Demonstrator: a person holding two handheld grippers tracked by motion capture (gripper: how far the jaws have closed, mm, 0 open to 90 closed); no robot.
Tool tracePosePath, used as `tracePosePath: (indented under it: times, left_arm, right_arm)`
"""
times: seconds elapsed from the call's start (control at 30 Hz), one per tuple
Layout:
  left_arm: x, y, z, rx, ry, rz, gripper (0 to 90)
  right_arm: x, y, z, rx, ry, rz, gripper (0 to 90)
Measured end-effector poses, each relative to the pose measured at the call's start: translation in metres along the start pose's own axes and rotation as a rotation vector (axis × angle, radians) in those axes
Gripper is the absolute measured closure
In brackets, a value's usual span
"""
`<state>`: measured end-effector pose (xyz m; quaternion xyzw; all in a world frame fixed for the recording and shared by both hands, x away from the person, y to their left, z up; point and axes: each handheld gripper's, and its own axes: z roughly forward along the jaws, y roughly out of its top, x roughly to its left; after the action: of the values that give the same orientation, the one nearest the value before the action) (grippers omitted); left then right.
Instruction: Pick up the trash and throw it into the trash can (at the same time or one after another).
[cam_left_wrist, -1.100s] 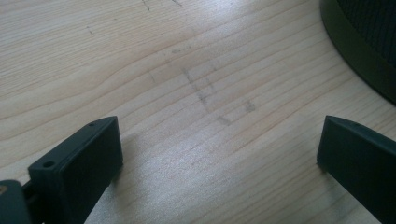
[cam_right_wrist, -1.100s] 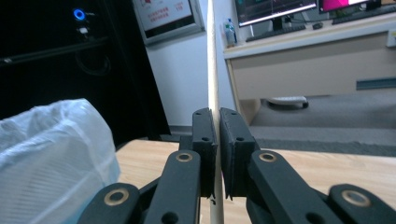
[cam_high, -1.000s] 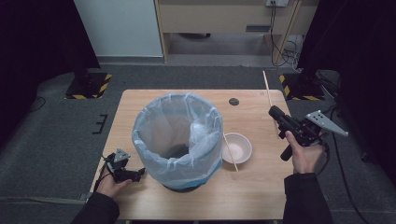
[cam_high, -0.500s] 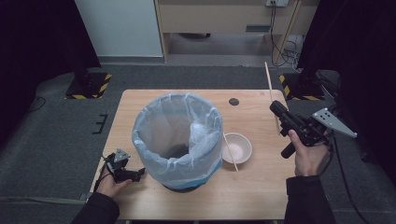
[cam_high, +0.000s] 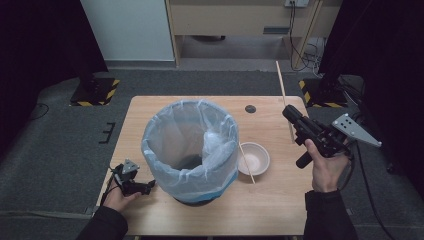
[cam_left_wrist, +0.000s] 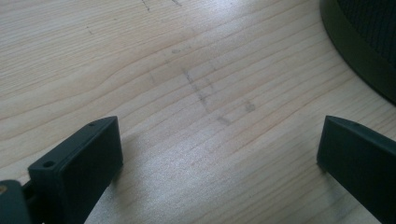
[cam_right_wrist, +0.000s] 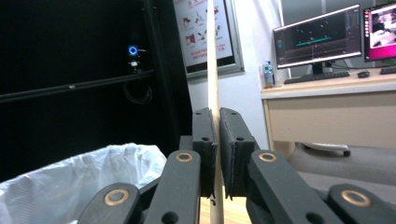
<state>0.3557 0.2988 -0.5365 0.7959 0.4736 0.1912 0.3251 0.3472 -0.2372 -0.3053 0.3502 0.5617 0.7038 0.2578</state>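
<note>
My right gripper (cam_high: 288, 113) hangs above the table's right side, shut on a long wooden stick (cam_high: 281, 82) that stands nearly upright. In the right gripper view the stick (cam_right_wrist: 212, 56) runs up between the two pads of the right gripper (cam_right_wrist: 217, 154), which press on it. A second wooden stick (cam_high: 246, 162) lies across a small pale bowl (cam_high: 258, 159) on the table. My left gripper (cam_high: 149, 186) rests on the table at the front left, beside the bin. In the left gripper view the left gripper (cam_left_wrist: 219, 154) has its jaws wide apart over bare wood.
A black bin lined with a pale blue plastic bag (cam_high: 190, 145) stands in the middle of the wooden table (cam_high: 270, 210); its dark base (cam_left_wrist: 364, 42) is near my left gripper. A small black disc (cam_high: 250, 108) lies at the table's far side.
My right gripper has risen a little with the stick still clamped in it. The left gripper, bin and bowl have stayed put.
</note>
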Motion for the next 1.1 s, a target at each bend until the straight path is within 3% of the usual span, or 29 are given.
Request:
tracePosePath:
  times: [0.4,1.1]
  left_arm:
    - [0.000,0.000,0.000,0.000,0.000,0.000,0.0]
    - [0.000,0.000,0.000,0.000,-0.001,0.001,0.0]
  right_arm:
    - [0.017,0.008,0.009,-0.010,0.062,-0.022,85.8]
    - [0.058,0.020,0.045,-0.009,0.190,-0.031,85.7]
